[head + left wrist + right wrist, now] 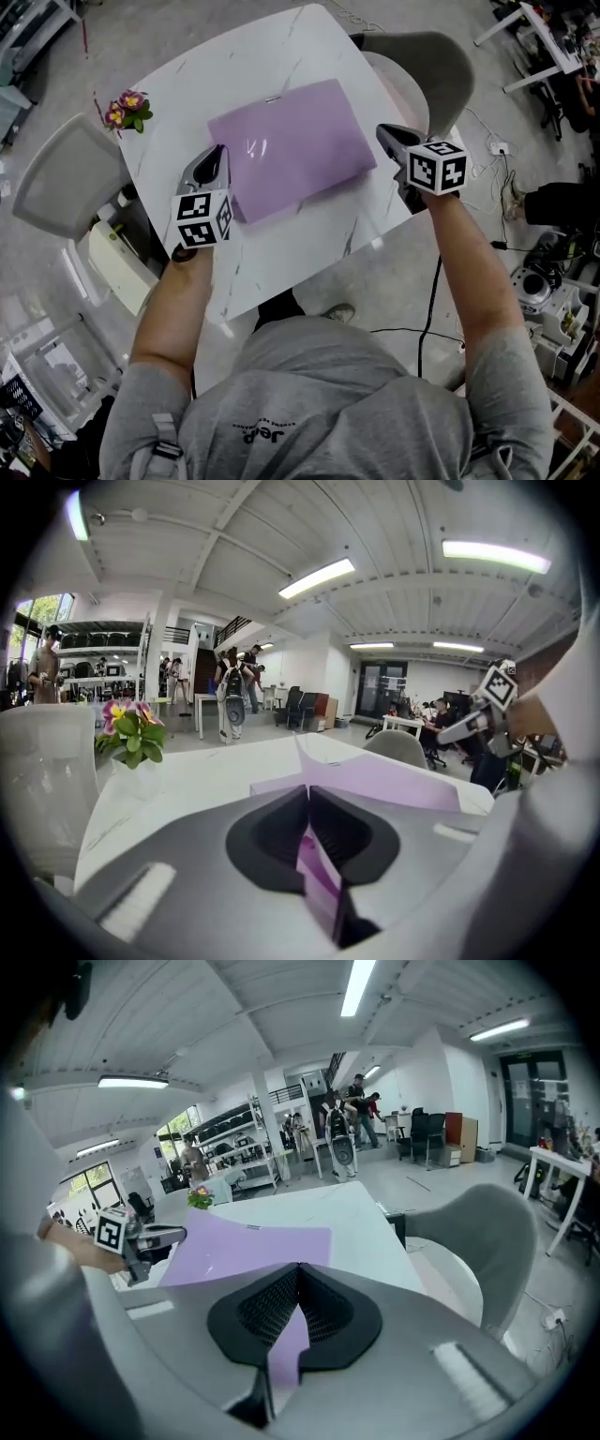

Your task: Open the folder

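A purple folder (pixel 291 145) lies shut on the white marble table (pixel 281 253). My left gripper (pixel 218 153) is at the folder's left edge. In the left gripper view its jaws (pixel 307 787) are shut, with a purple sheet of the folder (pixel 394 785) pinched between them. My right gripper (pixel 384 132) is at the folder's right edge. The right gripper view shows its jaws (pixel 298 1266) closed on a purple strip, and the folder (pixel 244 1246) spreads away to the left beyond them. Which layer of the folder each gripper holds I cannot tell.
A small pot of pink flowers (pixel 127 108) stands at the table's far left corner. One grey chair (pixel 66 173) is at the left and another (pixel 427 66) at the far right. Cables and equipment lie on the floor to the right.
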Demonstrator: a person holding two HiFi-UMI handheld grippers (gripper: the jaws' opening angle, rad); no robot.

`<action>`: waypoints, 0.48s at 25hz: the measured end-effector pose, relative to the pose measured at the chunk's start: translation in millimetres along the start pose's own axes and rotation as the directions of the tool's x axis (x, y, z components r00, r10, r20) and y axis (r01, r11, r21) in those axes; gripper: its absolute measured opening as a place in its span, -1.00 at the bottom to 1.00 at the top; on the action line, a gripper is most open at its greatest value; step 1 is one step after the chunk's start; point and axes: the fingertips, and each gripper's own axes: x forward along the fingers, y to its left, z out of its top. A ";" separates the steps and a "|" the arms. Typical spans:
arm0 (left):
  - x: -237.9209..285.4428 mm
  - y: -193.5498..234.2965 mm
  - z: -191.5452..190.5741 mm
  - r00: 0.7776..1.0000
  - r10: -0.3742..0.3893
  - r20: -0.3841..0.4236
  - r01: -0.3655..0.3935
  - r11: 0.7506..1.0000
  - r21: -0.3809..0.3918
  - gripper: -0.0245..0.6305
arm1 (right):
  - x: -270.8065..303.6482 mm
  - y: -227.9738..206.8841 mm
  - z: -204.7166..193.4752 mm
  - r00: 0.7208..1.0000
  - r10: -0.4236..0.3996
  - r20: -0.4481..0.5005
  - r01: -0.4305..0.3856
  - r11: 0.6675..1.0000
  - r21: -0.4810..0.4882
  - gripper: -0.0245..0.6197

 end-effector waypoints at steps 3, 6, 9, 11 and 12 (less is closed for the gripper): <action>0.6 1.8 -1.8 1.000 -0.003 0.002 0.003 1.000 -0.022 -0.71 | 42.0 -15.1 13.6 1.000 -0.002 -0.028 0.003 1.000 0.008 -0.91; 1.2 3.6 -2.0 1.000 -0.009 0.003 0.009 0.999 -0.036 -0.71 | 77.7 -25.3 15.5 0.997 -0.013 -0.070 0.012 1.000 -0.019 -0.91; 2.4 3.6 -2.8 1.000 -0.018 0.002 0.018 0.999 -0.045 -0.71 | 100.6 -33.9 12.7 0.996 -0.016 -0.088 0.015 1.000 -0.011 -0.91; 3.1 3.7 -3.1 1.000 -0.024 0.002 0.024 0.999 -0.048 -0.71 | 109.8 -37.5 10.0 0.996 -0.011 -0.093 0.011 1.000 0.002 -0.91; 3.4 3.7 -3.1 1.000 -0.027 0.002 0.027 0.999 -0.047 -0.71 | 113.1 -38.9 8.8 0.995 -0.010 -0.096 0.010 1.000 0.005 -0.91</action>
